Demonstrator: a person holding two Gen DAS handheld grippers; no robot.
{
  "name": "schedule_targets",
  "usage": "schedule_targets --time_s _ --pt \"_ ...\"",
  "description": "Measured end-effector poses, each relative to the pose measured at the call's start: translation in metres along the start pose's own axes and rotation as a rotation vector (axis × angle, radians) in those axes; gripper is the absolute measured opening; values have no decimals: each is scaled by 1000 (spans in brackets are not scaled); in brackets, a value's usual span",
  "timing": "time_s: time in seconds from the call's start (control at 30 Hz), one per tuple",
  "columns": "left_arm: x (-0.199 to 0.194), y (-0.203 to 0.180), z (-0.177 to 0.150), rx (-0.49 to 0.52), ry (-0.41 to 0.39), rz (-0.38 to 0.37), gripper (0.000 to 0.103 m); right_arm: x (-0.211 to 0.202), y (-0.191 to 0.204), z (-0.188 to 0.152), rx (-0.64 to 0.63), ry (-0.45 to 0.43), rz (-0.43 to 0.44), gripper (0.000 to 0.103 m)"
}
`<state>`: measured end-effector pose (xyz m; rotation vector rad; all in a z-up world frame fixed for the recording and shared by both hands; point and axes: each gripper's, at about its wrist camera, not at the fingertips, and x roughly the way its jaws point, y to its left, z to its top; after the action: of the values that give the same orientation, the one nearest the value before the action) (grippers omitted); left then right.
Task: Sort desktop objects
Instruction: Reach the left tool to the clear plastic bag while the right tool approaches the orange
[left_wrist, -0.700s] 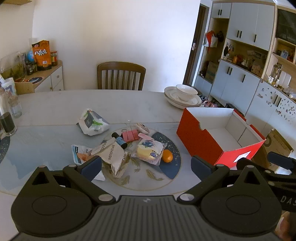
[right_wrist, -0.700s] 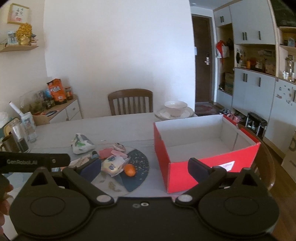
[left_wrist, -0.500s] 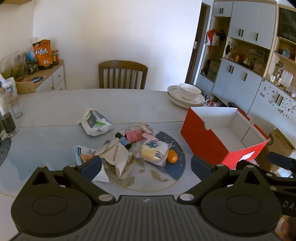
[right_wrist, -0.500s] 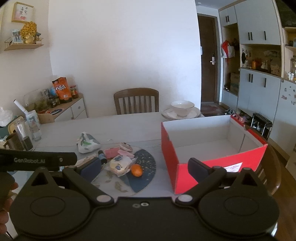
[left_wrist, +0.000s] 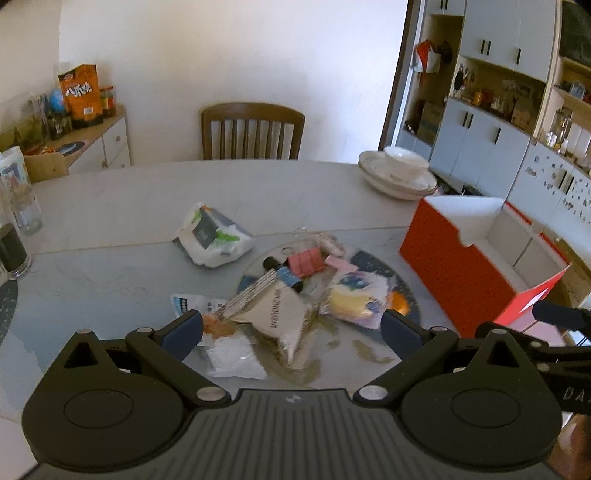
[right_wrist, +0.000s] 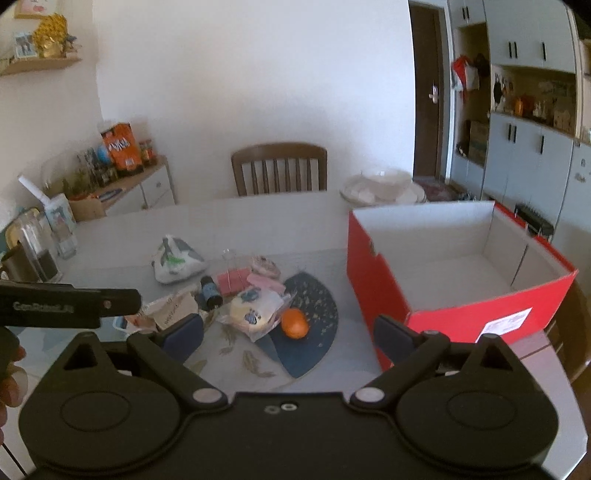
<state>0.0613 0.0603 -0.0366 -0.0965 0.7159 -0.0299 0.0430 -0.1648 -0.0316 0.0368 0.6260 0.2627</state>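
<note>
Both grippers, the left gripper (left_wrist: 291, 325) and the right gripper (right_wrist: 288, 328), are hanging wide open and empty near the snack pile (left_wrist: 295, 291), getting ready to fill the red box (right_wrist: 454, 269) on the right.

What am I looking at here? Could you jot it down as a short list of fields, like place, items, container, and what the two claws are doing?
place: dining table
items: orange, pink clips, small dark bottle, snack packets, piled on a round mat
container: red box, open top, nothing visible inside
left gripper: open, holding nothing
right gripper: open, holding nothing
</note>
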Motion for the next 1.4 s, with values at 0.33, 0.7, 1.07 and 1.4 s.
schedule_targets --time_s 0.33,0.7,1.07,1.4 --pt "44 15 -18 150 66 -22 102 50 10 0 -17 91 -20 92" --pt "81 27 -25 225 122 -56 102 110 6 0 -73 199 -76 78" --pt "104 27 -29 275 151 -66 100 142 -3 1 -105 247 -93 66" --pt "112 31 -30 251 175 -83 83 157 -7 9 -100 257 -64 50"
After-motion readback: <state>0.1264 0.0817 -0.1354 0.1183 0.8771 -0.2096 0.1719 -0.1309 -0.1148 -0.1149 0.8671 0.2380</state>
